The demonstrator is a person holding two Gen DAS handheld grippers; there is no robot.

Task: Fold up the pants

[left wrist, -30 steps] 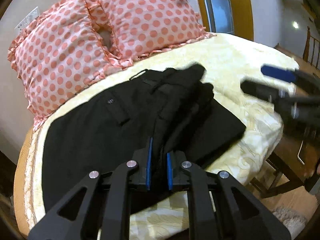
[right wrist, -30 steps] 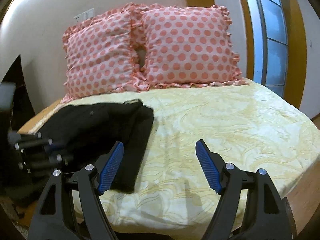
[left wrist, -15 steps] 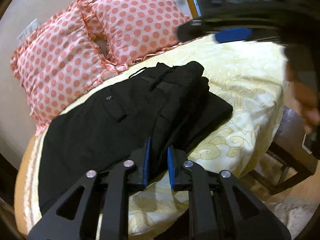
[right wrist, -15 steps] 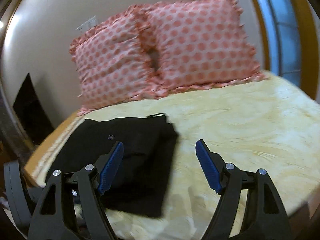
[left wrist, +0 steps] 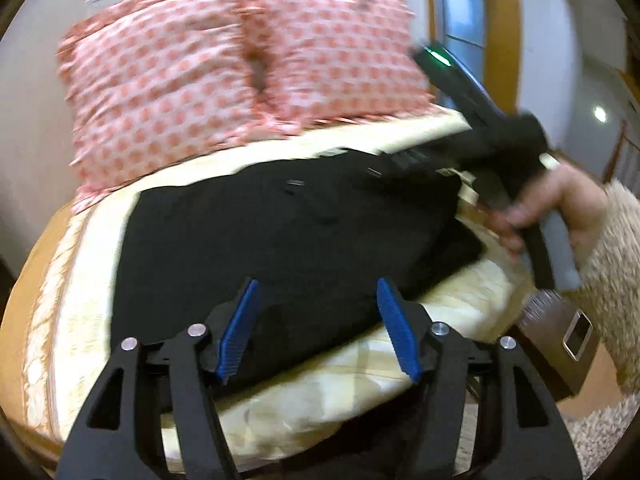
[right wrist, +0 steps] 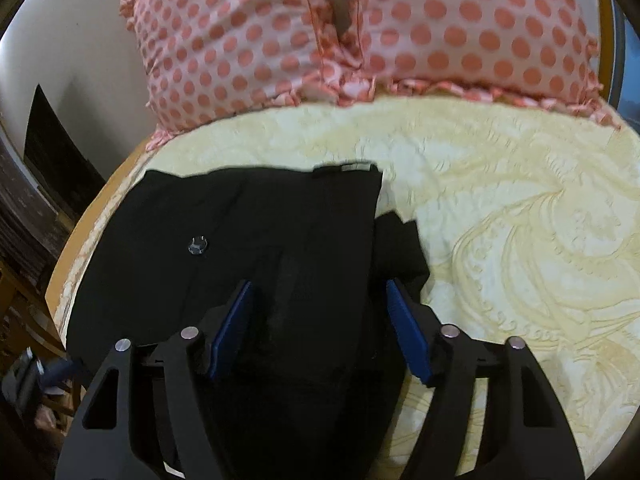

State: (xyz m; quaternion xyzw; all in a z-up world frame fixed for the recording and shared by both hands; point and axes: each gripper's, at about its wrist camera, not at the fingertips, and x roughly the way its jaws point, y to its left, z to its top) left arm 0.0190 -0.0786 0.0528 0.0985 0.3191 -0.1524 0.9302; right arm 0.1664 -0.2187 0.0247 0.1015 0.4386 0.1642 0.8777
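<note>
The black pants (right wrist: 256,264) lie folded into a thick stack on the cream bedspread (right wrist: 520,240), filling the lower left and centre of the right wrist view, with two pink dotted pillows (right wrist: 360,24) across the top of the frame. The fold looks largely made, so the step in hand seems to be tidying or a last fold.

The right gripper (right wrist: 320,320) has its jaws spread wide and holds nothing; its blue pads frame the near part of the stack at bottom centre. The left gripper (left wrist: 318,330) also stands open and empty at the bottom centre of its own view, just over the near edge of the cloth.

One layer (right wrist: 400,248) sticks out to the right of the top panel, so the next move probably calls for closing on that edge and drawing it in square, or pressing the stack flat.

The right wrist view shows a silver button (right wrist: 197,245) on the left of the top layer, sharp and clear. The left wrist view is blurred, but it alone shows the person's hand (left wrist: 560,208) and fuzzy sleeve (left wrist: 616,272) at right, holding the right gripper's handle over the far corner of the pants, and a phone (left wrist: 578,334) on a dark stand at lower right.
</note>
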